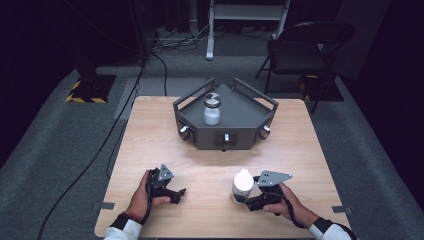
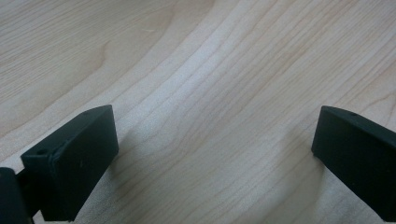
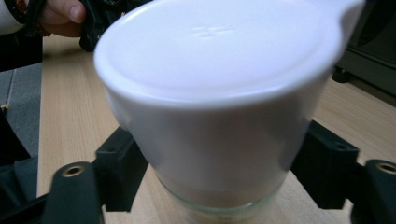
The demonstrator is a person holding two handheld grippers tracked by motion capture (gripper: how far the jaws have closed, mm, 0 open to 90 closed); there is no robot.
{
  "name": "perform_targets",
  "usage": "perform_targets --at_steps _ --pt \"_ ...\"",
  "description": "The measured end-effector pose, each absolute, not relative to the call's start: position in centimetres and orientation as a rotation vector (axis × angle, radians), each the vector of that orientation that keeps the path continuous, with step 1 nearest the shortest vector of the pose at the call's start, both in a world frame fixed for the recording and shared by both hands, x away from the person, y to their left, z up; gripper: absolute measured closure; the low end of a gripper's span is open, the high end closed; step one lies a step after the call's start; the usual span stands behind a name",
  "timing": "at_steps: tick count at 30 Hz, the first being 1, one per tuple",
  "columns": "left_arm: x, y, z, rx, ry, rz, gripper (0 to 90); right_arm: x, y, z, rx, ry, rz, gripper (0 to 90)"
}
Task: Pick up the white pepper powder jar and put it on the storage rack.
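Note:
A glass jar with a wide white cap (image 1: 243,184) stands on the wooden table (image 1: 210,160) at the front right. My right gripper (image 1: 244,198) comes at it from the right, and its black jaws press on both sides just under the cap. In the right gripper view the jar (image 3: 215,93) rises between the pads of that gripper (image 3: 223,186). My left gripper (image 1: 177,194) rests low at the front left, jaws wide apart; in the left gripper view there is bare wood between its jaws (image 2: 210,149). A second jar with a dark lid (image 1: 211,109) stands in the grey tray (image 1: 200,135).
The grey angular tray sits at the table's far middle, with small knobs (image 1: 226,137) along its front wall. Behind the table are a folding chair (image 1: 305,45), a stand's legs and cables on the carpet. Tape marks (image 1: 107,205) sit at the table's front corners.

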State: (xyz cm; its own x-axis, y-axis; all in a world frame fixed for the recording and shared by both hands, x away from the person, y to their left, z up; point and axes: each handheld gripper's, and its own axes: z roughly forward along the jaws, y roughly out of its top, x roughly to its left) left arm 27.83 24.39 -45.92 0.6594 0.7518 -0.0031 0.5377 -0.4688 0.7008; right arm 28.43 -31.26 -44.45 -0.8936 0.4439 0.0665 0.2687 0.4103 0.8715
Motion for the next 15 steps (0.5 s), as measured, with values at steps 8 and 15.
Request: perform_targets --at_steps 8,15 --pt "27.8 24.4 -45.9 2.188 0.993 0.402 0.0 27.7 -31.2 -44.6 0.606 2.444 1.478 29.8" --pt "27.8 24.4 -45.9 2.188 0.993 0.402 0.0 27.3 -31.4 -44.4 0.628 2.414 1.470 30.2"
